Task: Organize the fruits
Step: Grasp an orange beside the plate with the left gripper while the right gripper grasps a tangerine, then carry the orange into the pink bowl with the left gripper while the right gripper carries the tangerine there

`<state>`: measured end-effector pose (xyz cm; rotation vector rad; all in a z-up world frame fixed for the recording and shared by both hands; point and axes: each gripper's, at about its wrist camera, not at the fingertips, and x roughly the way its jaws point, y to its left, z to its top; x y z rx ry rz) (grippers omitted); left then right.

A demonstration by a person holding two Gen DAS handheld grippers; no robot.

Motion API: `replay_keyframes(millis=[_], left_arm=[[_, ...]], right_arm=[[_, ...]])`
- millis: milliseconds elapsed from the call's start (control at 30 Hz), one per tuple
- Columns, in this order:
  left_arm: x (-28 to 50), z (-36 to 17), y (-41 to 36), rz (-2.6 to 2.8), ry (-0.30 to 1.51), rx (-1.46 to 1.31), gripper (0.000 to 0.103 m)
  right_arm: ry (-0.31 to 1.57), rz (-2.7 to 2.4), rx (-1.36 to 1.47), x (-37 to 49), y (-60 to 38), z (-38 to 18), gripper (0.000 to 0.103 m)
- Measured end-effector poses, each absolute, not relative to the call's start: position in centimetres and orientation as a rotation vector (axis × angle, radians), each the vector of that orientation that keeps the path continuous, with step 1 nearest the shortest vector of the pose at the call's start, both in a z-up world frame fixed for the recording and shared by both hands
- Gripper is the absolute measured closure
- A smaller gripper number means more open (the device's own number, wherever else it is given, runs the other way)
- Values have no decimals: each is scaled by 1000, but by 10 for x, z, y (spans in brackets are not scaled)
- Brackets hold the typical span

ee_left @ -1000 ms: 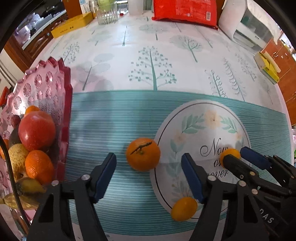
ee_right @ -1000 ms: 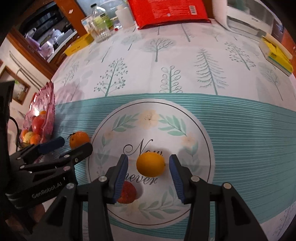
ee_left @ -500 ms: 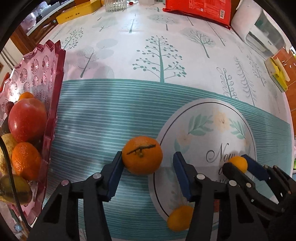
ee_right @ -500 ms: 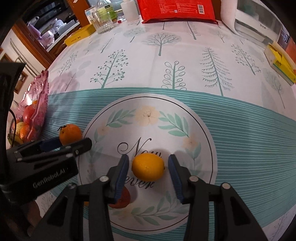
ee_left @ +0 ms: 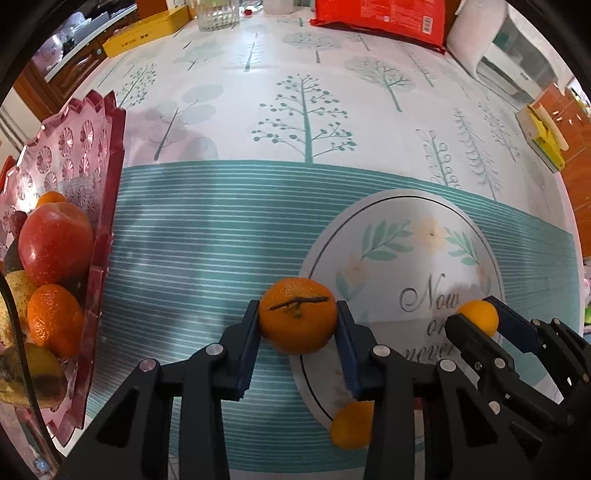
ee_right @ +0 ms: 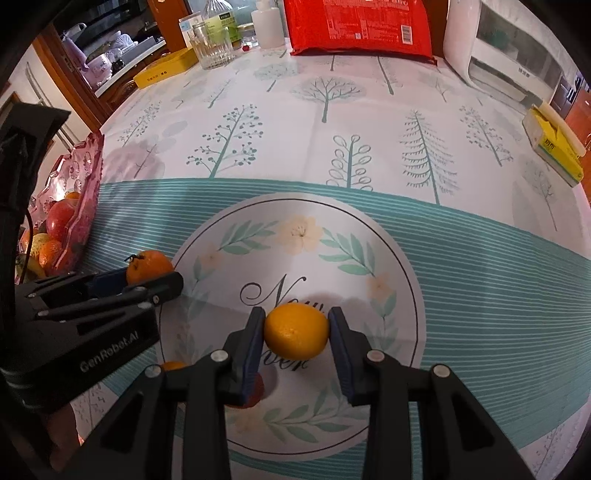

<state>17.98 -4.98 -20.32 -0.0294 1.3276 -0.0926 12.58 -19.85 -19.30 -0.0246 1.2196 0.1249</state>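
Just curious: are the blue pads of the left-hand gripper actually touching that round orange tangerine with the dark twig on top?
Touching. The left wrist view shows both blue pads flush against the tangerine, no gap either side, as the left gripper is closing on it.

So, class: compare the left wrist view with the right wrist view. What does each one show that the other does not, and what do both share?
Only the left wrist view shows the stem on the tangerine from above and, in the pink fruit tray, the whole red apple.

Only the right wrist view shows the white bottle behind the ribbed glass, and a red fruit under the right gripper.

Both show the left gripper, its jaws closing on the tangerine, the right gripper shut on a yellow-orange citrus, and the red bag.
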Motion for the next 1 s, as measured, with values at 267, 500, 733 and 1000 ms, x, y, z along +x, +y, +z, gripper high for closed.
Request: replay_keyframes(millis=[267, 500, 733, 1000], left_arm=[[161, -177, -53, -164, 1284, 8, 66], [146, -150, -50, -233, 1228, 47, 66], [137, -124, -36, -269, 1164, 90, 66], [133, -97, -1, -279, 1125, 107, 66]], right_arm=[[1178, 89, -32, 112, -196, -174, 68], [1138, 41, -30, 96, -189, -154, 68], [1091, -1, -19, 86, -177, -134, 68], [1050, 0, -3, 82, -147, -116, 68]])
